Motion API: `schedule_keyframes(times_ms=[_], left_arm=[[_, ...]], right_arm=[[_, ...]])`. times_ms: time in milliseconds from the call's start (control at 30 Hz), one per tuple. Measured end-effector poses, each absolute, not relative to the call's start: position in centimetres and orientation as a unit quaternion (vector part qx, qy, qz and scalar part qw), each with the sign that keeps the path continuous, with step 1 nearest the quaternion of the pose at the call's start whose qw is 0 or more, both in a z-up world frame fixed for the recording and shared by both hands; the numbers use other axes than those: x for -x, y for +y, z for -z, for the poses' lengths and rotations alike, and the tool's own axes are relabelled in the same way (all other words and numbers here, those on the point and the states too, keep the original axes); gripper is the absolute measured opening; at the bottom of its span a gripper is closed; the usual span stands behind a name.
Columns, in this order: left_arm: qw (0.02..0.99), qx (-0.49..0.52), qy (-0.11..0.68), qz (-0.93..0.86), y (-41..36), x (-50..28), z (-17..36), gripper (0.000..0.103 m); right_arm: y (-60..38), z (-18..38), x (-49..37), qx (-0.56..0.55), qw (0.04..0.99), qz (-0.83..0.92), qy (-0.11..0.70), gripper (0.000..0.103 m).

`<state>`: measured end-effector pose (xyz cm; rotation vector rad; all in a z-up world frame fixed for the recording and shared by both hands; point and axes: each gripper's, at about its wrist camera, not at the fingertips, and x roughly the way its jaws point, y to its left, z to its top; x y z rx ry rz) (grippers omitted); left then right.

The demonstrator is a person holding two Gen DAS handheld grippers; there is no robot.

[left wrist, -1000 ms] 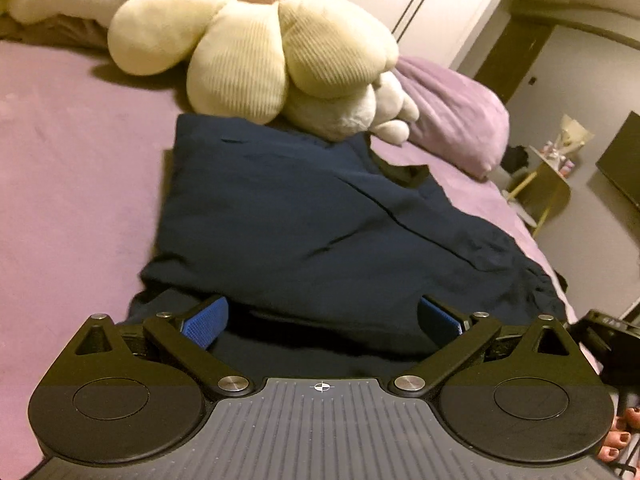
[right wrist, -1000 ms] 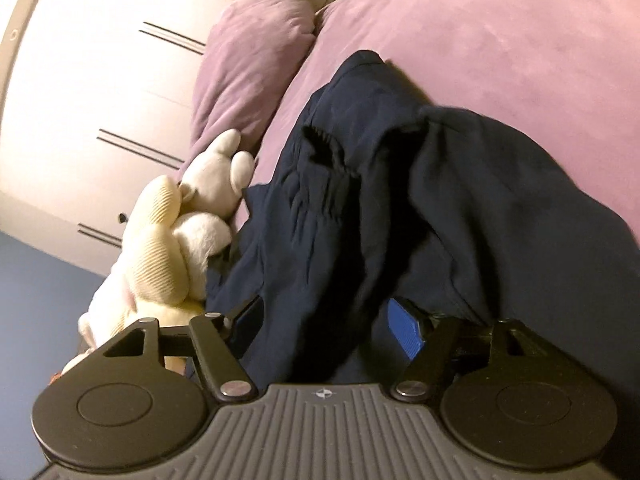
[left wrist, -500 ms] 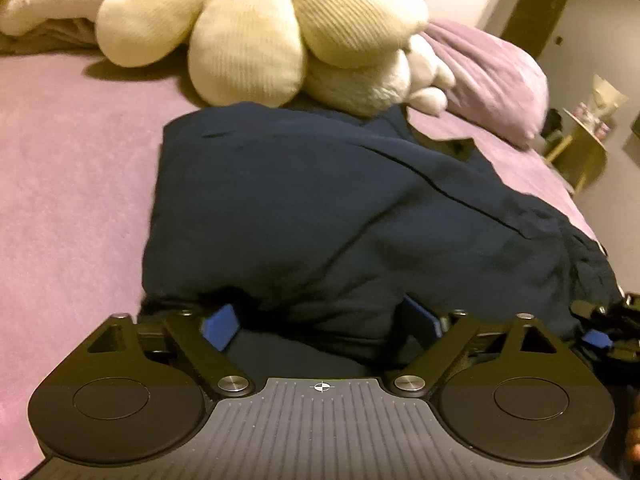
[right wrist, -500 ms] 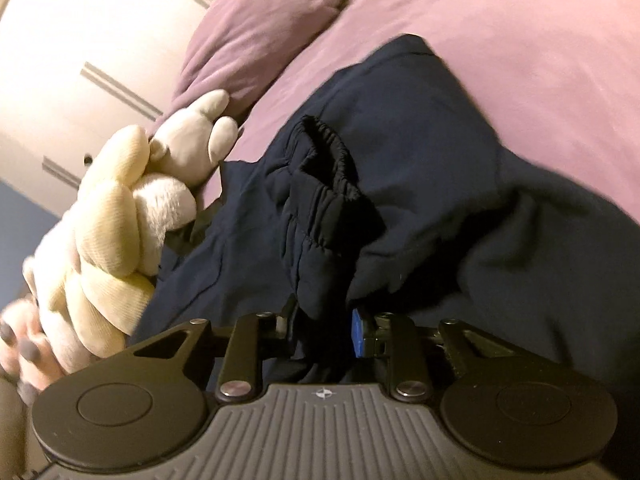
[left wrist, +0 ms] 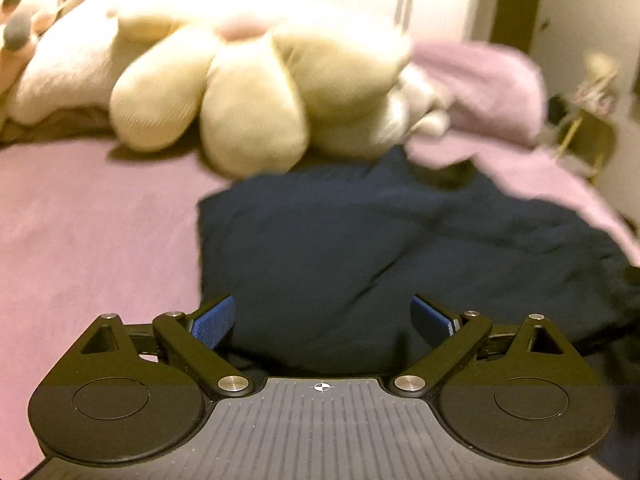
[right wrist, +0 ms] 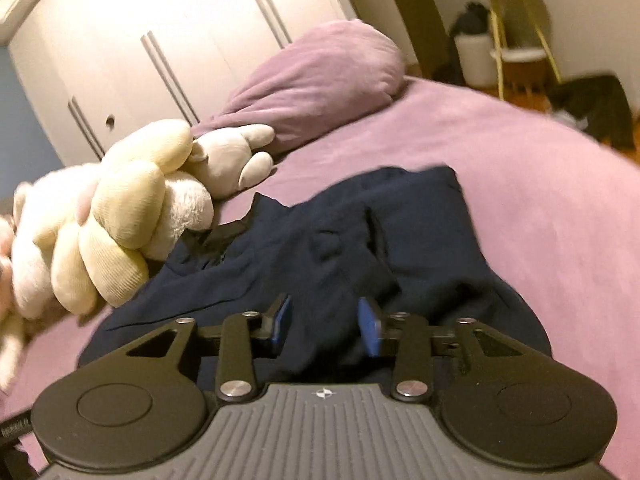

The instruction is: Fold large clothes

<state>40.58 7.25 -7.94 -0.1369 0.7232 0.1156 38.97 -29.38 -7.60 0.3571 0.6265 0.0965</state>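
A dark navy garment (left wrist: 380, 248) lies bunched and partly folded on the purple bed; it also shows in the right wrist view (right wrist: 360, 248). My left gripper (left wrist: 322, 320) is open wide at the garment's near edge, blue pads on either side of the cloth, holding nothing. My right gripper (right wrist: 326, 322) is partly open over the garment's near part, with cloth lying between the pads but not clamped.
A cream flower plush (left wrist: 240, 88) and a pale rabbit plush (right wrist: 232, 160) lie just behind the garment. A purple pillow (right wrist: 320, 84) is at the head of the bed (left wrist: 80, 220). White wardrobe doors (right wrist: 160, 40) and a small gold side table (right wrist: 516, 28) stand beyond.
The right gripper has opened from its tight grip on the cloth bunch, which now lies flatter. The left gripper dropped lower and opened a little wider. Both views shifted.
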Motion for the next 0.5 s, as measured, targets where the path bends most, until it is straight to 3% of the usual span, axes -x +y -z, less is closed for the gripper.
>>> schedule_keyframes(times_ms=[133,233,500], left_arm=[[0.919,0.048,0.381,-0.089,7.7,-41.4,10.1,0.102],[0.917,0.066,0.384,-0.088,8.7,-41.6,11.0,0.103],[0.91,0.108,0.39,-0.083,10.0,-41.3,12.0,0.103]], right_arm=[[-27.2,9.2,-41.8,-0.079,0.944,-0.015,0.32,0.023],[-27.6,11.5,-42.9,-0.049,0.938,-0.002,0.343,0.012],[-26.1,12.6,-42.7,0.008,0.945,0.003,0.326,0.012]])
